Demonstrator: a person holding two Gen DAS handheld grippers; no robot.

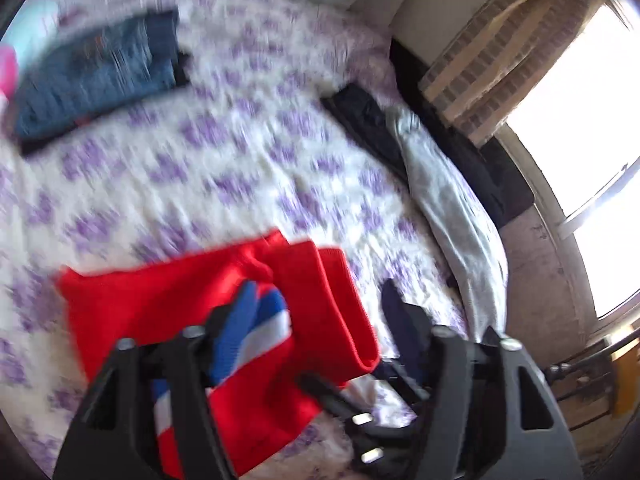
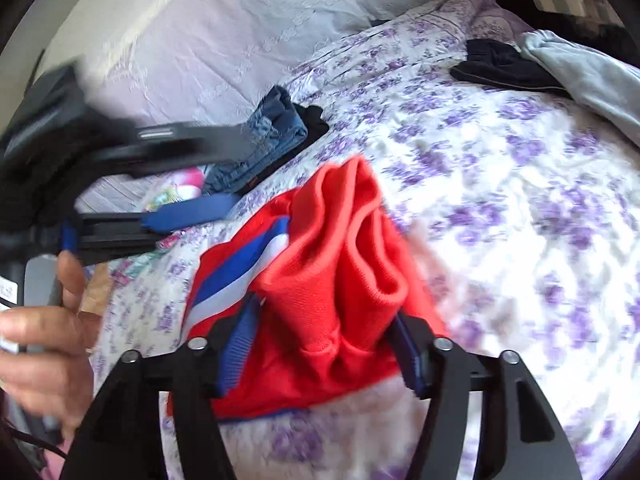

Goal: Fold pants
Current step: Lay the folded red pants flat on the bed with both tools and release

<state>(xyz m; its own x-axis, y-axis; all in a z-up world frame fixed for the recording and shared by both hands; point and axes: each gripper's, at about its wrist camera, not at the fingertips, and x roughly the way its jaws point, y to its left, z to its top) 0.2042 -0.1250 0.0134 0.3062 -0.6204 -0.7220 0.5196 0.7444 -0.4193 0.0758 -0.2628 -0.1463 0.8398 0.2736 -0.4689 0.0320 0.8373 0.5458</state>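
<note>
Right wrist view: we see the right gripper (image 2: pixel 324 344) nearest the lens, its two blue-padded fingers spread with a bunched fold of the red pants (image 2: pixel 320 280) filling the gap between them; we cannot tell whether the pads press the cloth.
Red pants: they lie on the floral bedspread (image 2: pixel 500 208), rumpled, with a blue-and-white side stripe (image 2: pixel 240 276) running along their left edge.
Left hand: at the left edge we see the person's hand (image 2: pixel 44 344) wrapped around the handle of the left gripper (image 2: pixel 208 168), whose fingers stand apart and reach across above the bedspread, blurred.
Left wrist view: here the left gripper (image 1: pixel 316 300) shows its fingers wide apart; the left blue finger (image 1: pixel 236 320) lies over the striped part of the red pants (image 1: pixel 180 304), and the right finger is beside their edge, so nothing is pinched.
Middle distance: folded blue jeans (image 1: pixel 96 76) rest on the bedspread (image 1: pixel 240 160) on top of a dark garment, well apart from the red pants.
Far side: a black garment (image 2: pixel 500 68) and a pale grey garment (image 2: pixel 580 72) lie together near the bed's far edge.
Beyond: a white pillow (image 2: pixel 240 32) at the head of the bed, and a bright window (image 1: pixel 580 160) with a patterned curtain (image 1: pixel 492 60).
</note>
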